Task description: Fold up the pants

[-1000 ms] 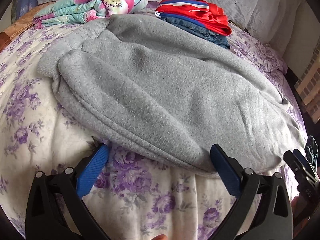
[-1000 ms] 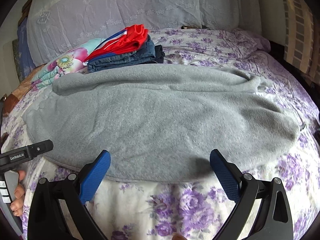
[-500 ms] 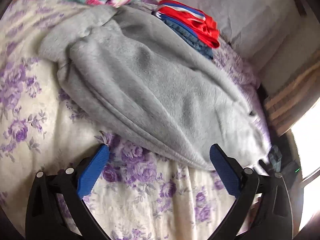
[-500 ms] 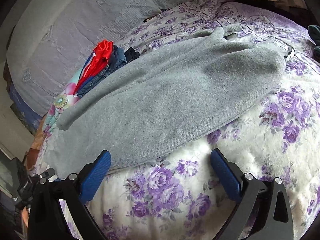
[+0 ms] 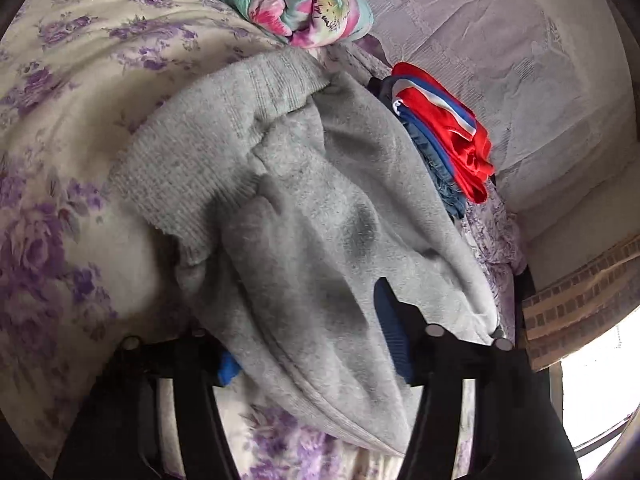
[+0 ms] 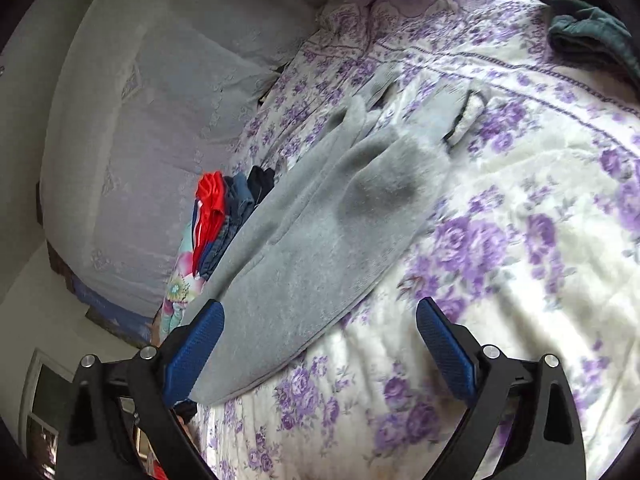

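Observation:
Grey fleece pants lie folded lengthwise on the floral bed; the ribbed waistband is at upper left in the left wrist view. My left gripper has the pants' folded edge lying between its blue fingers, which stand narrowed around the cloth; contact is unclear. In the right wrist view the pants stretch away to the cuffs. My right gripper is open, its left finger over the pants' near edge, its right finger over the sheet.
A stack of folded clothes with a red garment on top lies beside the pants, also in the right wrist view. A floral quilt roll sits near the pillows. A dark green garment lies at the bed's far corner.
Both grippers moved in toward the pants and rolled sideways. The left gripper now straddles the pants' edge with narrower fingers. The right gripper stays open at the near edge.

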Motion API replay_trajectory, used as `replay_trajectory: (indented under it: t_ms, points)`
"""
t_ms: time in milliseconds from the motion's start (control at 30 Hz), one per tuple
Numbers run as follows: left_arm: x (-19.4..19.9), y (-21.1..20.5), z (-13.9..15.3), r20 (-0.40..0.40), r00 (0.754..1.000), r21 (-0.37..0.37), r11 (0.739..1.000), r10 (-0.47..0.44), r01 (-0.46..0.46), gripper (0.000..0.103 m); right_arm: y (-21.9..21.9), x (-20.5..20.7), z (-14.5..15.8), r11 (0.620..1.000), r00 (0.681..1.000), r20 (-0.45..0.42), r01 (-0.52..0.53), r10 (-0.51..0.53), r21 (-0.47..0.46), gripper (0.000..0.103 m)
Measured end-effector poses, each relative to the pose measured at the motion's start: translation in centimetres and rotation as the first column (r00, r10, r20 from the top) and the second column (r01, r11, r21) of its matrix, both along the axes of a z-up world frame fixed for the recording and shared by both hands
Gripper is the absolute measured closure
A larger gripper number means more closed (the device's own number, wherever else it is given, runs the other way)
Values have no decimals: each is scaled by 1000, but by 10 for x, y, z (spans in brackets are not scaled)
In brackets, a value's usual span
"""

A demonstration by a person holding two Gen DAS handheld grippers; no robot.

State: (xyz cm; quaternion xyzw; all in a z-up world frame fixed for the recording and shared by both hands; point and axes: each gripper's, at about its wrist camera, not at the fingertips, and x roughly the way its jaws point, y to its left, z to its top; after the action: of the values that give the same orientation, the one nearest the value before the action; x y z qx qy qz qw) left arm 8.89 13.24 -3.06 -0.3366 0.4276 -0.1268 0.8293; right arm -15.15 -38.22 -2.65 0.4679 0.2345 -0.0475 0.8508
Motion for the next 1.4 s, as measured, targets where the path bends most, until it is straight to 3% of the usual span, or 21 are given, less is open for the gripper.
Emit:
replay_trajectory:
  t_ms: [67, 167, 267, 333, 400, 500, 633, 767, 867, 967, 1033, 1100, 1133, 1167, 1200, 1233, 1267, 1300, 1400]
  points:
    - [-1, 7, -7, 17, 1000, 8, 1000, -1, 1, 67, -14, -3, -3, 999, 999, -28, 40, -40, 17, 7]
    - [-3, 9, -2, 42, 999, 5, 1000, -11, 10, 75, -28, 7, -12, 997, 995, -74, 65, -62, 36, 12]
    - [-5, 11, -3, 53, 998, 16, 1000, -15, 14, 79, -32, 33, -13, 999, 993, -105, 50, -51, -9, 22]
    - [-5, 12, -4, 58, 998, 23, 1000, -16, 15, 80, -35, 56, -18, 999, 992, -124, 36, -40, -35, 37]
    - [-4, 13, -4, 56, 998, 27, 999, -18, 17, 82, -40, 73, -30, 999, 990, -134, 39, -43, -35, 87]
    - [-10, 21, 7, 71, 997, 33, 999, -18, 15, 90, -37, 71, -30, 999, 994, -101, 33, -36, -30, 93]
    - [-47, 39, 44, 153, 988, 76, 997, -37, 26, 92, -20, 41, -12, 998, 997, -60, -55, 52, -42, 94]
    - [-99, 64, 58, 173, 984, 101, 994, -47, 29, 92, 9, -3, 2, 983, 986, -91, -148, 138, -110, 94]
    - [-139, 78, 42, 147, 988, 142, 990, -43, 22, 92, 21, -30, -6, 972, 973, -154, -194, 172, -137, 94]
    - [-162, 90, -5, 44, 999, 60, 998, -11, 9, 89, 21, -39, -23, 975, 967, -193, -192, 168, -113, 94]
    - [-173, 92, -9, 102, 995, 69, 998, -20, 13, 88, 18, -37, -24, 976, 965, -195, -196, 176, -90, 93]
    - [-179, 93, 3, 119, 993, 120, 993, -3, -11, 78, 11, -35, -20, 978, 959, -211, -204, 191, -39, 84]
    - [-182, 98, 10, 135, 991, 138, 990, 11, -30, 62, 5, -37, -15, 980, 960, -211, -196, 186, -23, 80]
    - [-187, 104, 18, 157, 987, 161, 985, 36, -61, 37, -2, -42, -10, 986, 965, -210, -165, 156, -27, 68]
    - [-194, 114, 28, 185, 979, 196, 973, 88, -125, 23, -10, -50, -3, 992, 972, -212, -116, 103, -52, 54]
    - [-200, 125, 35, 214, 965, 223, 955, 149, -196, 6, -16, -59, 4, 994, 975, -218, -60, 40, -89, 46]
    - [-205, 137, 41, 245, 949, 234, 937, 199, -258, 6, -22, -67, 12, 992, 976, -214, 0, -28, -128, 36]
    - [-204, 150, 46, 258, 939, 235, 928, 229, -291, 6, -28, -73, 18, 987, 976, -203, 47, -79, -155, 36]
    - [-170, 172, 56, 227, 942, 174, 941, 248, -289, 6, -38, -72, 26, 984, 980, -161, 89, -113, -152, 36]
